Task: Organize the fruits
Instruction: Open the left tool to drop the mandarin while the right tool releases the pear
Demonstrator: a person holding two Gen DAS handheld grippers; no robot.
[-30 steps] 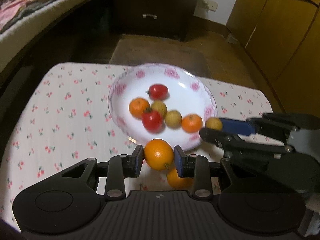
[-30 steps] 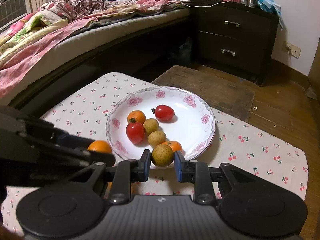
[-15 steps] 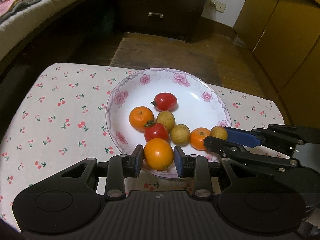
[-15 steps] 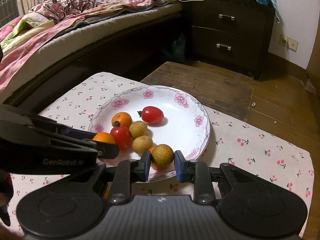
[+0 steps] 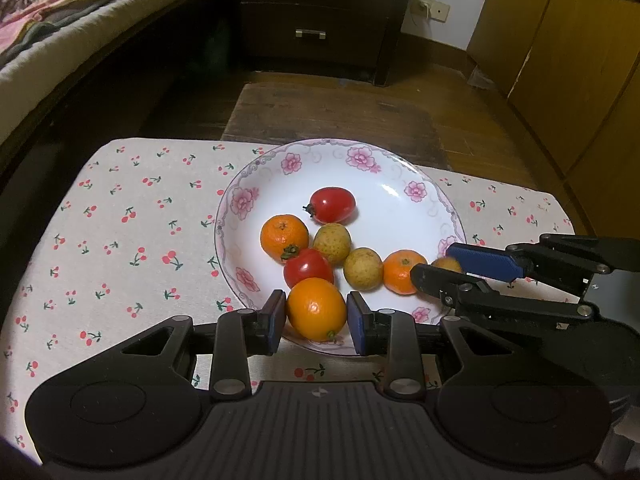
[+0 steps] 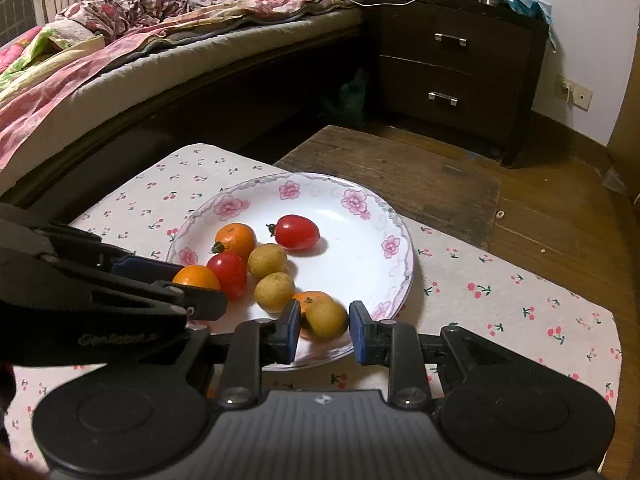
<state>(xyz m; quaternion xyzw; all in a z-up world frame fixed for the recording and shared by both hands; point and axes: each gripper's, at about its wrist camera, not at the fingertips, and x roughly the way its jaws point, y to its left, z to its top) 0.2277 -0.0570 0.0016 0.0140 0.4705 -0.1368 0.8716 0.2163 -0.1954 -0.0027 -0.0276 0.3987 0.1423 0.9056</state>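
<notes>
1. The left gripper (image 5: pixel 316 317) sits nearest, its blue pads (image 5: pixel 275 320) flanking an orange (image 5: pixel 316 309) over the near rim of the plate (image 5: pixel 384 168); a thin gap shows on each side of the fruit, so whether it is pinched cannot be told.
2. The right gripper (image 6: pixel 324 328) frames a yellow-brown fruit (image 6: pixel 326 318) at the plate's near-right rim, with a gap showing on both sides, and the fruit is slightly blurred; its grip cannot be told either.
3. Just beyond, on the plate, lie a small orange (image 5: pixel 402 272) beside the right gripper's tips, two more yellow-brown fruits (image 5: pixel 363 269), a red tomato (image 5: pixel 308 267) and another orange (image 5: pixel 284 237), all clustered and touching.
4. A second tomato (image 5: pixel 332 205) lies a little apart, toward the plate's middle.
5. The white plate, with pink flowers on its rim, rests on a cream cloth printed with cherries (image 5: pixel 120 216) that covers the low surface.
6. Past the cloth's far edge a dark wooden board (image 5: pixel 332 112) shows, then wood flooring.
7. On the far left runs a bed (image 6: pixel 120 60) with rumpled pink and floral bedding.
8. At the back stands a dark two-drawer nightstand (image 6: pixel 452 72) against a pale wall with a socket (image 5: pixel 430 7).
9. Yellow-brown cabinet doors (image 5: pixel 560 60) line the right side.
</notes>
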